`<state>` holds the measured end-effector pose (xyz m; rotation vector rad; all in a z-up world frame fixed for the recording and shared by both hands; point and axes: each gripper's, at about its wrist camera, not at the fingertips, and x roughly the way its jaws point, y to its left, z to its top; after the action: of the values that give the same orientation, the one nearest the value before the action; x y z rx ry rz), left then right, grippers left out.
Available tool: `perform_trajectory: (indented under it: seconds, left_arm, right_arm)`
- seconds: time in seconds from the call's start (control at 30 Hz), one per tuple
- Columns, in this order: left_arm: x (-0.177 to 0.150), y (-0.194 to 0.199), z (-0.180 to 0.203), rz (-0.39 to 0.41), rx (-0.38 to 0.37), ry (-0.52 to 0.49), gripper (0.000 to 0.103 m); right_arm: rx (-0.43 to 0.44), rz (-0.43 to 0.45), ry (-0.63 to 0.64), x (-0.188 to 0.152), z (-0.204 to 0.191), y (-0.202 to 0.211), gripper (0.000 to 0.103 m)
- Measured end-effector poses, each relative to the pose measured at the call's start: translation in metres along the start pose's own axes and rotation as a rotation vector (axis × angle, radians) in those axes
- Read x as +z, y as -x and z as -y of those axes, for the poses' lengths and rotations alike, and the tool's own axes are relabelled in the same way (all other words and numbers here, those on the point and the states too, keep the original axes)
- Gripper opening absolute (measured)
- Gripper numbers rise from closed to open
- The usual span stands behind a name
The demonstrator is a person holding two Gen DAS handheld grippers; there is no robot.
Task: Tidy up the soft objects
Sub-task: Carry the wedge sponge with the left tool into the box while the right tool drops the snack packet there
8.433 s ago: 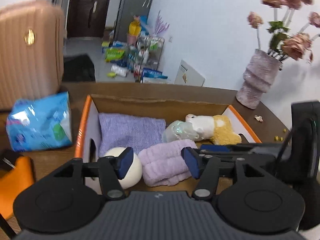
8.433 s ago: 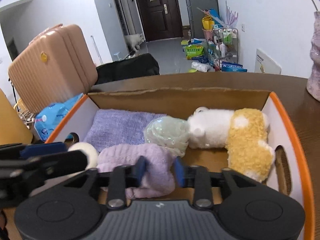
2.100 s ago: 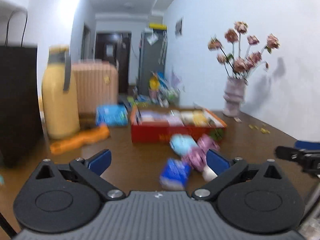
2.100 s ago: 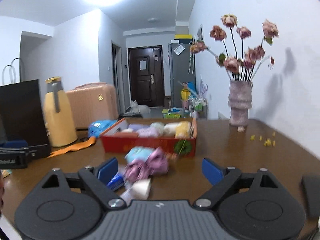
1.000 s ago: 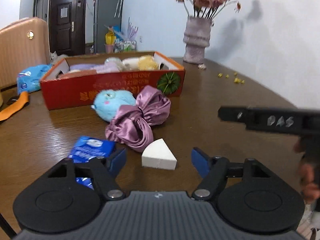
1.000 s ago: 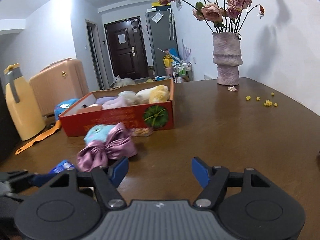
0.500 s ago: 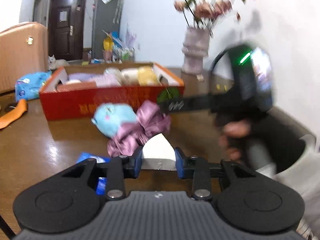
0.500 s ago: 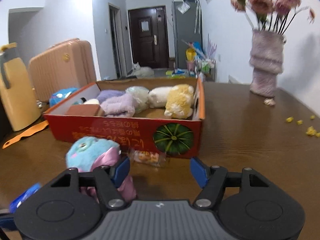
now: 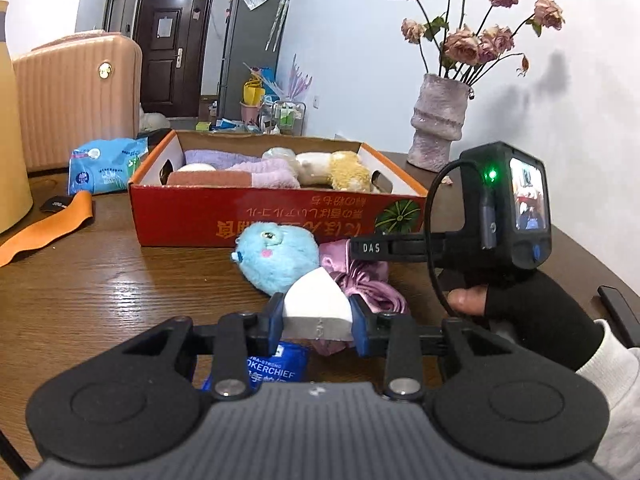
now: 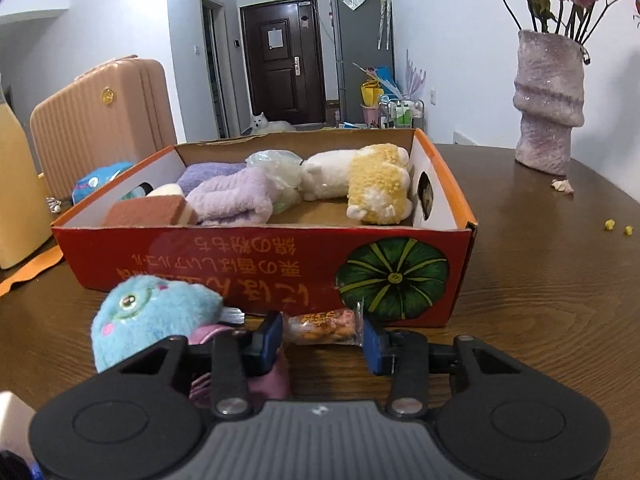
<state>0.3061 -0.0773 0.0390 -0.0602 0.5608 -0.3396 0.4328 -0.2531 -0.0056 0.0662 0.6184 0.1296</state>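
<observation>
My left gripper (image 9: 316,320) is shut on a white wedge sponge (image 9: 314,304) and holds it above the table. Behind it lie a blue plush toy (image 9: 276,256) and a pink satin scrunchie (image 9: 364,284), with a blue tissue pack (image 9: 272,364) below. The red cardboard box (image 9: 280,216) holds towels and plush toys. My right gripper (image 10: 320,338) has its jaws around a small clear snack packet (image 10: 324,326) in front of the box (image 10: 264,268); the pads look close to its ends. The blue plush (image 10: 152,312) is at its left.
A vase of dried roses (image 9: 438,132) stands at the back right on the table. An orange strap (image 9: 44,228) and a yellow jug (image 10: 16,192) are at the left. A blue wipes pack (image 9: 104,166) and a pink suitcase (image 9: 76,92) are behind.
My left gripper closed on the white sponge and lifted it. My right gripper moved forward to the box front and narrowed around the snack packet.
</observation>
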Motion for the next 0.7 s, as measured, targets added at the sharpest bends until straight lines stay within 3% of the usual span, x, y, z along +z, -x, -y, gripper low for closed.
perform_trajectory:
  seconds: [0.13, 0.37, 0.47, 0.7]
  left_arm:
    - [0.000, 0.020, 0.003, 0.026, 0.013, -0.002, 0.034]
    - [-0.015, 0.047, 0.014, 0.012, 0.029, -0.019, 0.034]
    - [-0.021, 0.055, 0.026, 0.007, 0.005, -0.027, 0.035]
    - [-0.012, 0.065, 0.045, 0.057, -0.049, -0.073, 0.035]
  right_arm:
    - [0.000, 0.016, -0.028, -0.006, 0.008, 0.025, 0.039]
    - [-0.003, 0.110, -0.095, -0.036, 0.031, 0.132, 0.040]
    - [0.044, 0.118, -0.115, -0.049, 0.032, 0.167, 0.040]
    - [0.078, 0.164, -0.087, -0.049, 0.027, 0.198, 0.040]
